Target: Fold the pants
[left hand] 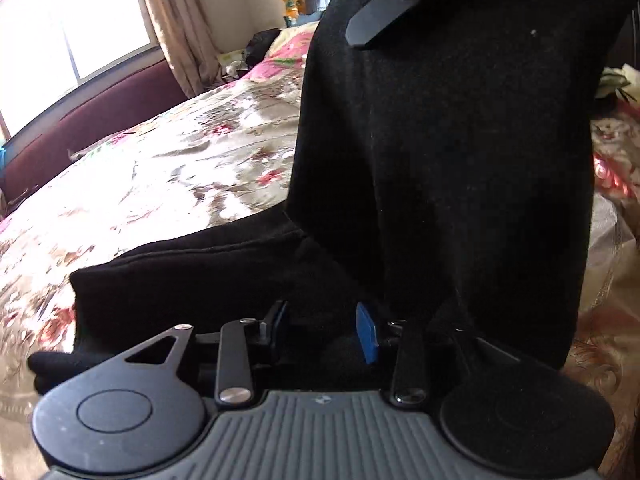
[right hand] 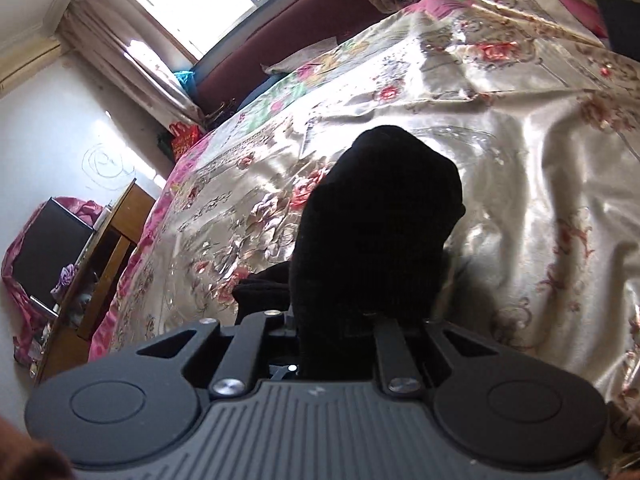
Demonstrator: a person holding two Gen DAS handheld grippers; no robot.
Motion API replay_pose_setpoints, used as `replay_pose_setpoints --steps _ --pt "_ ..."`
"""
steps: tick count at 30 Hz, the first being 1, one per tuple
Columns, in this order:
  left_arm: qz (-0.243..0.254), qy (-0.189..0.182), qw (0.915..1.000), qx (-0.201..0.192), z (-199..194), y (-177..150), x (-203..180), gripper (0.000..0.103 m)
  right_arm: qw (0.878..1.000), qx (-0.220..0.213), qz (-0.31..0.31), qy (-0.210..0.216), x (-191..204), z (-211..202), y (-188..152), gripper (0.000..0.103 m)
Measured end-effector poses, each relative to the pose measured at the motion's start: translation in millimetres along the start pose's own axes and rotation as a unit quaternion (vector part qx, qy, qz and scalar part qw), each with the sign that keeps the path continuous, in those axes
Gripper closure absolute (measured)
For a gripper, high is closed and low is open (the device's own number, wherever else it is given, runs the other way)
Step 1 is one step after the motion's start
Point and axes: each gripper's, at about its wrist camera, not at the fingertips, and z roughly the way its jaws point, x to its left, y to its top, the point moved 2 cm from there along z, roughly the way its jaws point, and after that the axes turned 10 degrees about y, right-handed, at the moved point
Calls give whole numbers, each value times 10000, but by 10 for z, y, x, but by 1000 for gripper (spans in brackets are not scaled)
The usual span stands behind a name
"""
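Left tool (left hand: pixel 326 330) — fingers parted, blue pad (left hand: pixel 367 334) on the right finger exposed, black cloth lying between and under them; whether the pads actually pinch it cannot be told. Right tool (right hand: pixel 332 332) — closed on a bunch of the same cloth, which rises out of its fingers in a dark mound; in the left wrist view it appears again at top (left hand: pixel 382 20), holding the garment up from above.

Black pants (left hand: pixel 440 140) — one part hangs as a broad upright panel from the right tool at the right of the left wrist view; the lower part lies flat on the bed, running leftward to a squared end (left hand: pixel 80 280) near the left tool.

Bed (left hand: pixel 160 180) — covered with a shiny cream floral spread with pink edging, creased.

Far side — dark red headboard (left hand: pixel 100 120), bright window (left hand: pixel 60 20), beige curtain (left hand: pixel 176 20).

Left in the right wrist view — wooden desk (right hand: pixel 112 240) bearing a dark screen (right hand: pixel 48 248).
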Motion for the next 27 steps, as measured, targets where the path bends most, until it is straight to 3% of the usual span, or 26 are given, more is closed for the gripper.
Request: replay_pose_setpoints --steps 2,5,9,12,15,20,22,24,27 --pt "-249 61 9997 -33 -84 -87 207 52 10000 61 42 -31 105 144 -2 87" --pt "-629 -243 9977 75 -56 -212 415 51 9997 25 218 -111 219 325 -3 87" --pt "-1122 -432 9926 -178 -87 -160 544 52 9989 -112 459 -14 313 309 -39 87" --pt "-1517 -715 9852 -344 52 47 608 52 9983 -161 317 -467 291 111 -55 87" --pt "-1437 -609 9871 -365 225 307 585 52 9956 -326 451 -748 140 -147 -69 88" --pt "-572 -37 9980 256 751 625 303 52 9906 -580 979 -758 -243 -386 -98 88" --pt "-379 -10 9982 454 925 711 204 52 9882 -687 1167 -722 -389 -446 -120 88" --pt "-448 -30 9977 507 958 798 267 52 9857 -787 1326 -676 -520 -512 -149 88" --pt "-905 -86 9955 266 760 893 554 52 9810 -901 1609 -602 -748 -603 -175 88"
